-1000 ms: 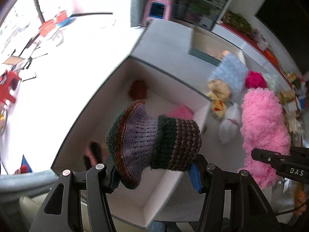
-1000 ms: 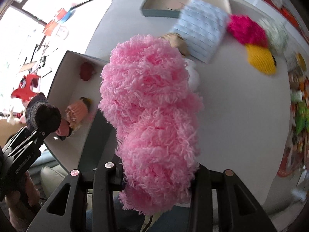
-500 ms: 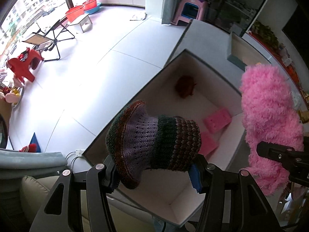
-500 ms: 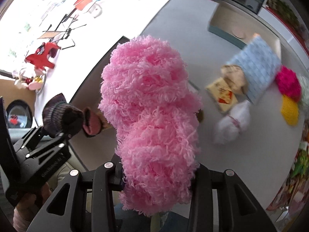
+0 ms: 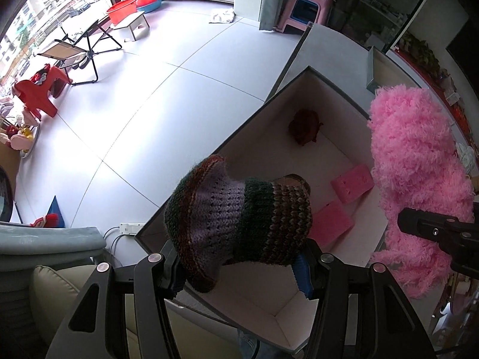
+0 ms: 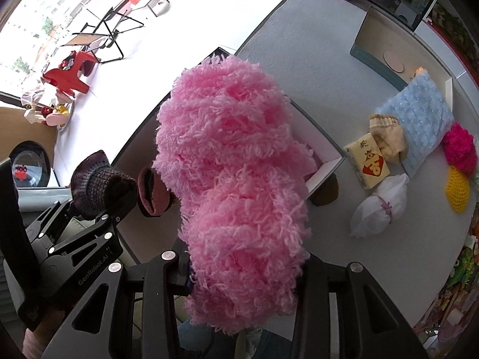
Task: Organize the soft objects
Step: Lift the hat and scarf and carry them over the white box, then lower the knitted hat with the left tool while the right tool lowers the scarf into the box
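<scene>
The left gripper (image 5: 239, 264) pinches a knit hat (image 5: 236, 221) above the open box (image 5: 338, 95); the right gripper (image 6: 244, 272) clamps a pink fluffy bundle (image 6: 233, 179) beside it — inside the box lie two pink blocks (image 5: 353, 182) and a dark red ball (image 5: 304, 127).

Beyond my table edge the tiled floor (image 5: 143, 95) carries a folding chair (image 5: 80, 49), a red plastic stool (image 5: 39, 92) and two red basins (image 5: 131, 4) near the window. A pink stool (image 5: 305, 9) stands by the far wall. A white power strip (image 5: 130, 228) lies on the floor, just beside a grey cushion (image 5: 48, 240).
</scene>
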Motion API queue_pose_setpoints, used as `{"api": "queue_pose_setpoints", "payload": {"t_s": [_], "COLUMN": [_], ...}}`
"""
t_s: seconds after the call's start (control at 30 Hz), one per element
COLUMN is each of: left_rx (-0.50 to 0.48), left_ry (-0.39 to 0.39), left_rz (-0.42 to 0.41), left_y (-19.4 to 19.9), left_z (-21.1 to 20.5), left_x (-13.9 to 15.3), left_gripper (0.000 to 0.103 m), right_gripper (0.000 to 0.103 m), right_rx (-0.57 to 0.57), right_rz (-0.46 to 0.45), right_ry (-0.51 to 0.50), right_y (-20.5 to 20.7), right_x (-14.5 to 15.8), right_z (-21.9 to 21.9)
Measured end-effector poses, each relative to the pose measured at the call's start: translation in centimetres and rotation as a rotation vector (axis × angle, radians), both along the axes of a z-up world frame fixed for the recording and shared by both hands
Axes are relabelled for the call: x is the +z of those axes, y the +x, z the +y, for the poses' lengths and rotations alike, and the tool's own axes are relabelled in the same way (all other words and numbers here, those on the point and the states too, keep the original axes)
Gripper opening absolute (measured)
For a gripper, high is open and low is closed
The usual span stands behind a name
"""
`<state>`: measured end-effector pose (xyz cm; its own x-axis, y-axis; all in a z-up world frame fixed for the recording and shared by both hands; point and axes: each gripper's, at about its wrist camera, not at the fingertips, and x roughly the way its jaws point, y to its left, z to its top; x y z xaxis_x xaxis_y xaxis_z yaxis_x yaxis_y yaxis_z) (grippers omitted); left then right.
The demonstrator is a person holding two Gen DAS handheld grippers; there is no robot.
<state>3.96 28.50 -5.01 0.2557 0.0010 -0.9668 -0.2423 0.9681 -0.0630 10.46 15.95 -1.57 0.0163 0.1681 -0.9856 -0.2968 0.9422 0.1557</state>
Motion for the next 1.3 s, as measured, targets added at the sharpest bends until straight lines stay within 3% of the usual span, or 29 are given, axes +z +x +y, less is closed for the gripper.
{"api": "queue_pose_setpoints", "payload": {"t_s": [1.3], "left_rx": [-0.038], "left_ry": [0.012], "left_rz": [0.09], "left_y": [2.9], "left_z": [-0.8], "left_x": [-3.4], "left_gripper": [0.058], "right_gripper": [0.042], "right_rx": [0.028], "right_rz": [0.053], "right_ry": [-0.06], "right_y": [3.3], "right_x": [-3.6], "right_z": [3.6]}}
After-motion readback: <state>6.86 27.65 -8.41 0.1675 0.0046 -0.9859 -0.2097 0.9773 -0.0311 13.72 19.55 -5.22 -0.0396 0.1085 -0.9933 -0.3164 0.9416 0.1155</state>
